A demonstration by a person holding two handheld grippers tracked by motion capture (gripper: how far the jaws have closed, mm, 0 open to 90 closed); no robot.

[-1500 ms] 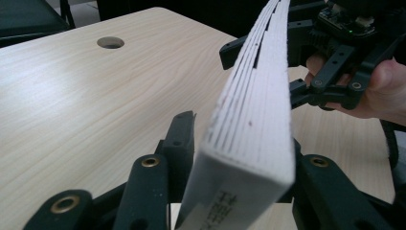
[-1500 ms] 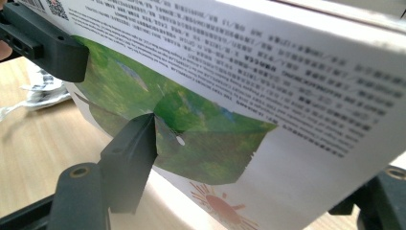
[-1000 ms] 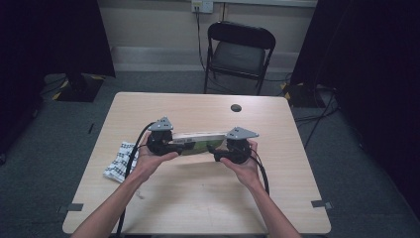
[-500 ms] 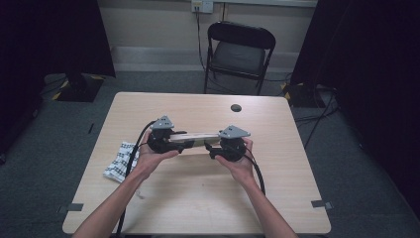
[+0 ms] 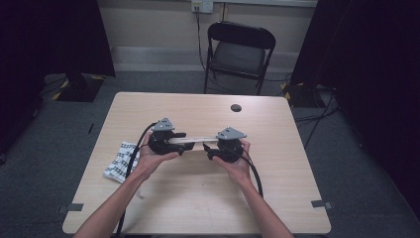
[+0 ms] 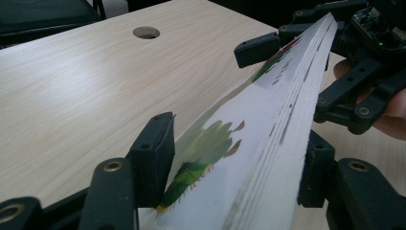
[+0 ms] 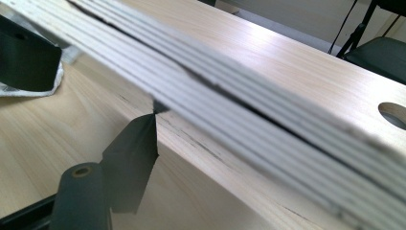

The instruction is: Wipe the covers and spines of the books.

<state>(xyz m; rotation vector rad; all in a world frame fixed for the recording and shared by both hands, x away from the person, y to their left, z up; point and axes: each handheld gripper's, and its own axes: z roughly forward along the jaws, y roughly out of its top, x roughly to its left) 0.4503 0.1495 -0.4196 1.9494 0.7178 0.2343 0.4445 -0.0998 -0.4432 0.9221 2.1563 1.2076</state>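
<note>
Held clear of the pale wooden table (image 5: pixel 198 198), between both tools: thick white board book with a green picture on its cover (image 5: pixel 195 141). Long axis running left to right across the person, roughly level, one short end in each tool.

Left gripper (image 5: pixel 181 144): jaws just been opening, now standing either side of the near end of the book. In the left gripper view, a visible gap between one pad and the glossy cover, so no firm clamp on this side.

Right gripper (image 5: pixel 210 148): clamped on the far end of the book, one jaw on the cover, the other under the page block.

Judged: hand-over to the right side in progress. Draw the left gripper back along the book's long axis, away from the right gripper, not sideways. Expect the free end to droop once released.

Off to the left on the table, well apart: black-and-white patterned cloth (image 5: pixel 119 161).
</note>
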